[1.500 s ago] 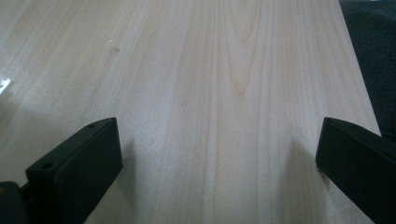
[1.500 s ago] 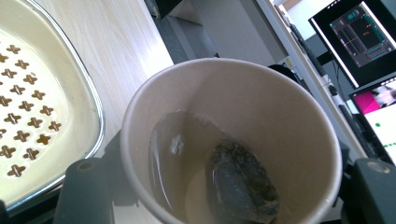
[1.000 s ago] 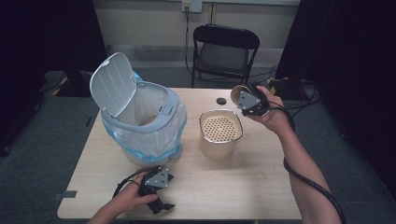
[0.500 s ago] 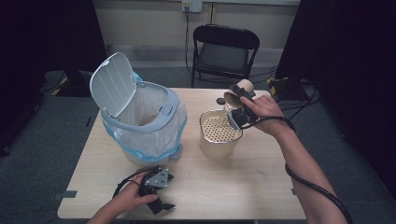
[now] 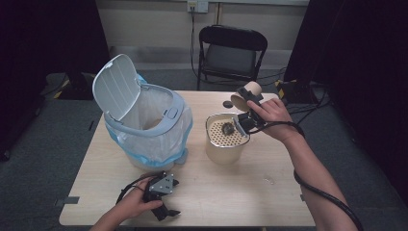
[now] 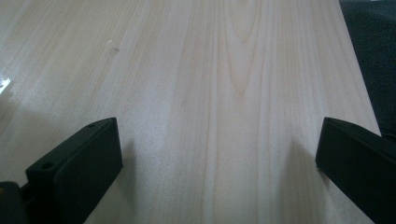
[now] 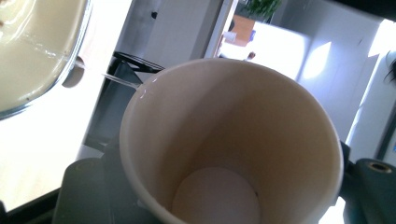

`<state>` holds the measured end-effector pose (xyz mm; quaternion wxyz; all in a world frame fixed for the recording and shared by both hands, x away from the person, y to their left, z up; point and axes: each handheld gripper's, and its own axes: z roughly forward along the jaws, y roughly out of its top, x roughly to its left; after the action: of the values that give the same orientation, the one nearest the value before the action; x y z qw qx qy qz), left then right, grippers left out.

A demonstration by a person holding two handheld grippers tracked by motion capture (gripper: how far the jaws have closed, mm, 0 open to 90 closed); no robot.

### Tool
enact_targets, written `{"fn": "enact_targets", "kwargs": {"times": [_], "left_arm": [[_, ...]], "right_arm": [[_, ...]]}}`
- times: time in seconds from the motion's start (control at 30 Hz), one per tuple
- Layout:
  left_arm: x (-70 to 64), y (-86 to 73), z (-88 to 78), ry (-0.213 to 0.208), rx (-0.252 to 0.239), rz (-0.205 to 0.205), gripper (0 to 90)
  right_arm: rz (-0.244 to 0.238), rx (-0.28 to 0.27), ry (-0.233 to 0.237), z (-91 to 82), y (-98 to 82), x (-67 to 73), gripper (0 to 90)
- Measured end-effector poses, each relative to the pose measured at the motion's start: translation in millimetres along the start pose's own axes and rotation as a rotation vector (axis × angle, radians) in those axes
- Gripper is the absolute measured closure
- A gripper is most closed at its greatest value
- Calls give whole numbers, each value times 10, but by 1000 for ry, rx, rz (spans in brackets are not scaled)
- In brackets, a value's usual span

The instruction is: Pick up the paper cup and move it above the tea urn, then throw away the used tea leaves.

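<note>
The tan paper cup [image 7: 231, 140] sits clamped between the 2 black jaws of the right gripper [image 5: 245, 111], tipped over on its side with its mouth turned toward the beige perforated strainer pot [image 5: 225, 139]. In the right gripper view the cup's white bottom looks bare, so I judge that whatever it carried has been poured out; a dark clump [image 5: 227, 129] lies on the pot's holed insert just beside the fingertips, though what it is cannot be told at this size. The pot stands just below and to the front of the jaws, its rim close to the cup's lip but not visibly touching it.

The step in hand looks like the end of a pour: cup emptied into the strainer, hand holding it tilted above. The next move probably calls for either a shake to free any dregs or carrying the empty cup across to the white lidded bin lined with a blue-tinted bag [image 5: 144, 127], which stands open well beyond the pot from the right fingers. That would mean lifting the cup clear of the pot's rim first, keeping the squeeze light enough not to crush the thin paper wall.

The left gripper [image 5: 162, 197] rests low on the pale wooden table [image 6: 224, 84], near the front edge, far from cup and pot alike. Its 2 jaws stand wide apart with nothing but bare wood between them. A black folding chair [image 5: 233, 53] stands behind the table.
</note>
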<state>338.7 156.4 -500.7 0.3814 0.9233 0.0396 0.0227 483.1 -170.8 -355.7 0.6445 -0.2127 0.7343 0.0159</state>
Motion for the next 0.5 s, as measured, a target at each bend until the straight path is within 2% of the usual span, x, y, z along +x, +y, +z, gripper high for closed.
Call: {"fn": "enact_targets", "kwargs": {"times": [0.03, 0.07, 0.1, 0.13, 0.17, 0.2, 0.23, 0.27, 0.3, 0.33, 0.37, 0.4, 0.43, 0.47, 0.5], "left_arm": [[0, 0, 0, 0, 0, 0, 0], [0, 0, 0, 0, 0, 0, 0], [0, 0, 0, 1, 0, 1, 0], [0, 0, 0, 1, 0, 1, 0], [1, 0, 0, 0, 1, 1, 0], [0, 0, 0, 0, 0, 1, 0], [0, 0, 0, 0, 0, 0, 0], [-1, 2, -3, 6, 6, 2, 0], [-1, 2, -3, 6, 6, 2, 0], [-1, 2, -2, 5, 4, 1, 0], [-2, 2, -2, 6, 4, 1, 0], [-2, 2, -2, 6, 4, 1, 0], [-2, 3, -3, 5, 6, 0, 0], [-2, 3, -3, 5, 6, 0, 0], [-2, 3, -3, 5, 6, 0, 0]], "right_arm": [[102, -32, 62, 27, -40, -40, 294], [102, -32, 62, 27, -40, -40, 294], [191, -34, 114, 48, -89, -46, 292], [191, -34, 114, 48, -89, -46, 292], [222, -43, 135, 52, -109, -55, 291], [310, -48, 187, 68, -155, -67, 290], [418, -55, 223, 73, -216, -70, 288], [462, -67, 247, 86, -250, -76, 289], [462, -67, 247, 86, -250, -76, 289], [534, -70, 272, 89, -290, -76, 288], [666, -71, 314, 97, -384, -79, 285], [708, -77, 324, 100, -413, -77, 283], [769, -78, 326, 100, -456, -75, 282], [769, -78, 326, 100, -456, -75, 282], [810, -87, 340, 105, -484, -77, 282]]}}
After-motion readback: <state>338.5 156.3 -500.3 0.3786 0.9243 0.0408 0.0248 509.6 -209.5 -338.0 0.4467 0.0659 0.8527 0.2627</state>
